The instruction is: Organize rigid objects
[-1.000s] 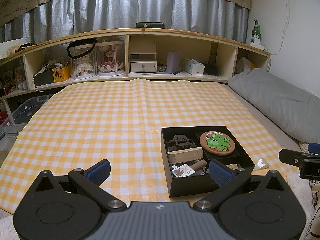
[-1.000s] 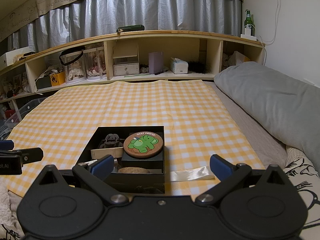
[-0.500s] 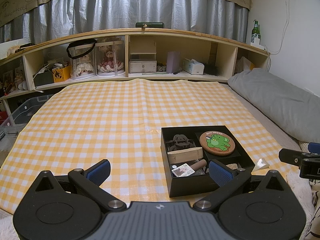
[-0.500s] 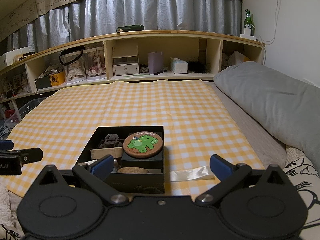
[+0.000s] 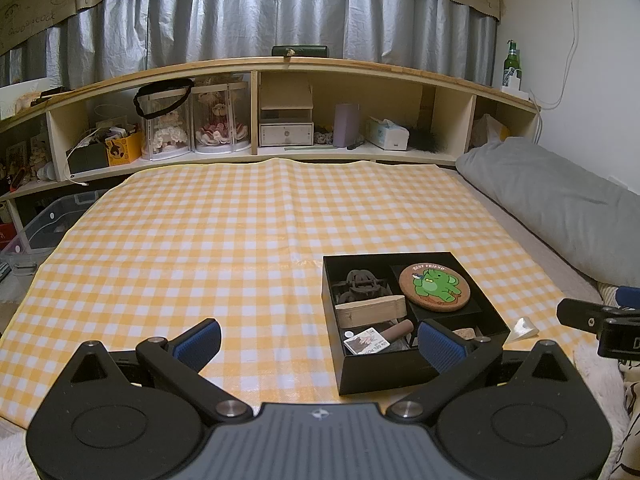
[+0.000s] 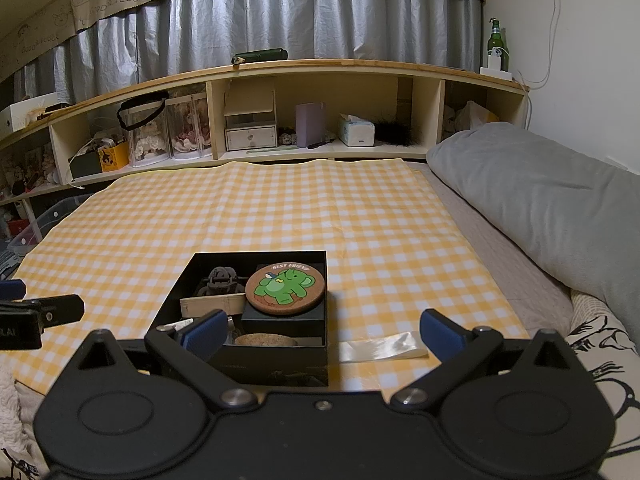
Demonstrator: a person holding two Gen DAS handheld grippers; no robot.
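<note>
A black open box (image 5: 370,374) (image 6: 280,372) sits on the yellow checked cloth near its front edge. In it lie a cork coaster with a green elephant (image 5: 434,287) (image 6: 285,289) on a smaller black box, a dark hair claw (image 5: 360,283) (image 6: 220,280), a wooden block (image 5: 370,310) (image 6: 212,304), a card (image 5: 366,341), a brown cylinder (image 5: 396,328) and a second cork disc (image 6: 266,340). My left gripper (image 5: 320,344) is open and empty, just in front and left of the box. My right gripper (image 6: 322,330) is open and empty, in front of it.
A clear plastic strip (image 6: 380,350) (image 5: 526,326) lies on the cloth right of the box. A grey pillow (image 6: 540,196) lies along the right side. A wooden shelf (image 5: 280,68) with dolls, boxes and tissues runs along the back. A green bottle (image 6: 496,46) stands at its right end.
</note>
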